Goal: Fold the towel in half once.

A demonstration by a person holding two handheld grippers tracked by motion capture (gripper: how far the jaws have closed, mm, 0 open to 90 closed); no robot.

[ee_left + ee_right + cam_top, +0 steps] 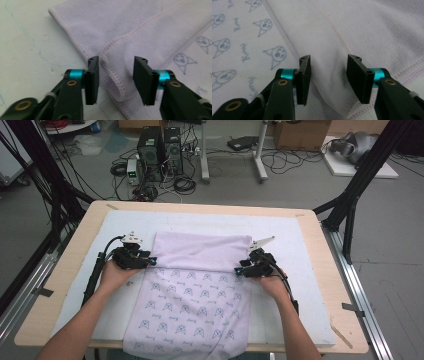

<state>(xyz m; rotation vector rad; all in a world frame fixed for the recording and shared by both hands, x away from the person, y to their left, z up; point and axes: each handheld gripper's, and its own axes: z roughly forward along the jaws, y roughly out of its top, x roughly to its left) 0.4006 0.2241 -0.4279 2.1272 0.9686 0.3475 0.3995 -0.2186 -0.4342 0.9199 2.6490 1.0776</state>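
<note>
Forearms come in from the bottom of the high view, each hand carrying a tool. Between them a lilac towel (192, 295) printed with small cat faces lies on the white mat (300, 270) that covers the wooden table (320, 250); its near end hangs over the table's front edge. The far end is folded back toward the person, so a plain lilac band crosses the towel's upper part, and the fold's free edge runs across the towel between the two tools.

At the towel's left edge, the left tool (152, 262) points inward, low on the cloth. In the left gripper view its jaws stand apart, with the stitched corner of the folded layer (113, 75) rising between them; the left jaw sits just beside the hem, and neither pad presses the cloth.

Opposite it, the right tool (239, 269) points inward at the towel's right edge. In the right gripper view its jaws are likewise apart, straddling a soft ridge of the plain layer (329, 72), with the printed side off to the left and the stitched hem near the bottom right.
</note>
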